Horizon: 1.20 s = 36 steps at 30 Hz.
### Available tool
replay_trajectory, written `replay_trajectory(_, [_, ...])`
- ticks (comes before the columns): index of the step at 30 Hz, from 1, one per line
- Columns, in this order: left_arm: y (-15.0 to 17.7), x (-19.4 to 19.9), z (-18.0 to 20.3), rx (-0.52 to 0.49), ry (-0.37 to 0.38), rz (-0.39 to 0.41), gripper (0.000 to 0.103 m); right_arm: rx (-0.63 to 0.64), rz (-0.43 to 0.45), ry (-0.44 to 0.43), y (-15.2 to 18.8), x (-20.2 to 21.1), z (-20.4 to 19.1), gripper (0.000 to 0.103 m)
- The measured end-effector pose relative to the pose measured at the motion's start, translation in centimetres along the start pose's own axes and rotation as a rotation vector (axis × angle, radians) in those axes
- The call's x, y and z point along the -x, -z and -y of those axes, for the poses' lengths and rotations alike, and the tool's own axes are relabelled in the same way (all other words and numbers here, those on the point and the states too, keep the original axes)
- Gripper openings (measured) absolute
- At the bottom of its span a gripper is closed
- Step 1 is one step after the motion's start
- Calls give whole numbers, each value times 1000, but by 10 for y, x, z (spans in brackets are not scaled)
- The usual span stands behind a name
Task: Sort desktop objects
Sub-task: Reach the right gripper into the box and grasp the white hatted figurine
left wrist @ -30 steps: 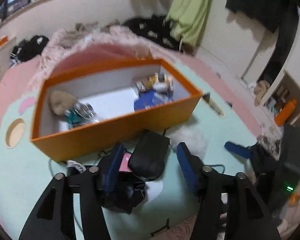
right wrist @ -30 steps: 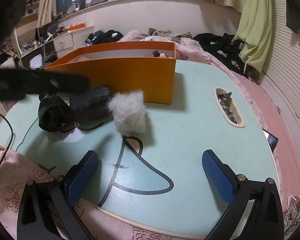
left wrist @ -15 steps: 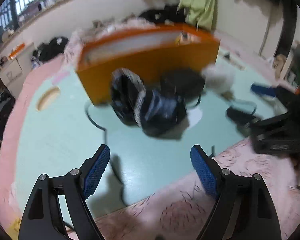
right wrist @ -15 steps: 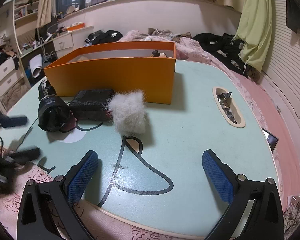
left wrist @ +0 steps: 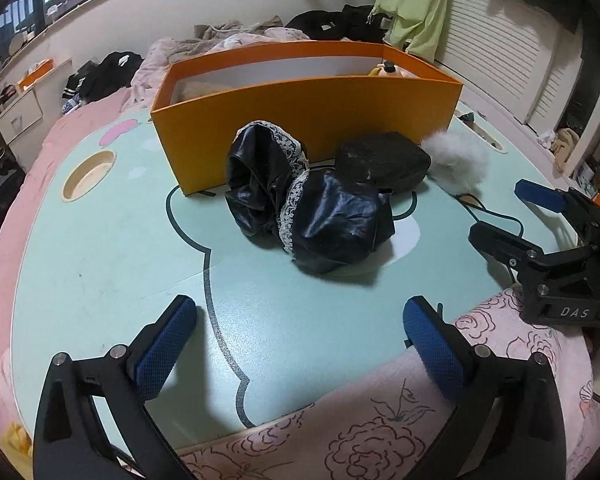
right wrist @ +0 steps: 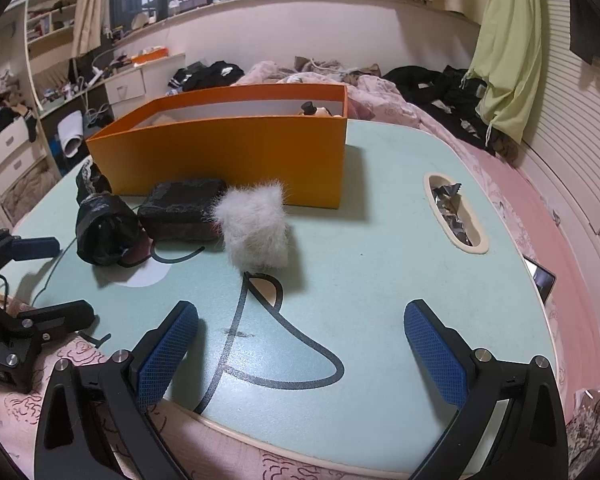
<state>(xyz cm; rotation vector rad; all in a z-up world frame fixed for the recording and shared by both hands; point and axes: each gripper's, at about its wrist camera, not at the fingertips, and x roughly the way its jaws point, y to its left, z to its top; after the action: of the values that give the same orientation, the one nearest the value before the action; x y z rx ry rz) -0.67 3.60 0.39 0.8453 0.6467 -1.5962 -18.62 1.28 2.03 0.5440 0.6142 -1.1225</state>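
left gripper (left wrist: 300, 332): jaws wide apart, just been opening, nothing between them; held over the near table edge.
right gripper (right wrist: 300, 340): jaws wide apart, empty; parked over the near edge.
box (left wrist: 308, 108): orange, open top, at the back of the table (left wrist: 100, 240); some items already seen inside.
pouch (left wrist: 308, 208): black glossy fabric with lace trim, slumped in front of the box, near its wall. Judged soft, light, slippery on the shiny face; best pinched at a bunched fold or the lace seam, not on a flat panel.
block (left wrist: 384, 160): dark, squarish, just beside the pouch, close to the box wall. Looks stiffer; can likely be taken across its short sides.
fluff (right wrist: 256, 228): white fur piece, touching the block's corner as seen from the right wrist. Judged very light and compressible; a deep grip through the pile is advised, or it may slip out.
left to sort: three items judged still outside the box.
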Motion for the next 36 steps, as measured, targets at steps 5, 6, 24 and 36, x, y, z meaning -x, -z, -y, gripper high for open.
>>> replay_trajectory(5, [-4, -3, 2, 4, 1, -2, 103, 22, 40, 10, -13, 14, 14, 97])
replay_trajectory(6, [-4, -3, 2, 7, -1, -2, 103, 29, 61, 13, -19, 22, 17, 97])
replay_trajectory(24, [-4, -2, 0, 20, -10, 0, 103, 336, -290, 93, -185, -91, -25, 43])
replay_trajectory(36, [-5, -1, 2, 28, -18, 0, 103, 395, -356, 220, -169, -129, -19, 34])
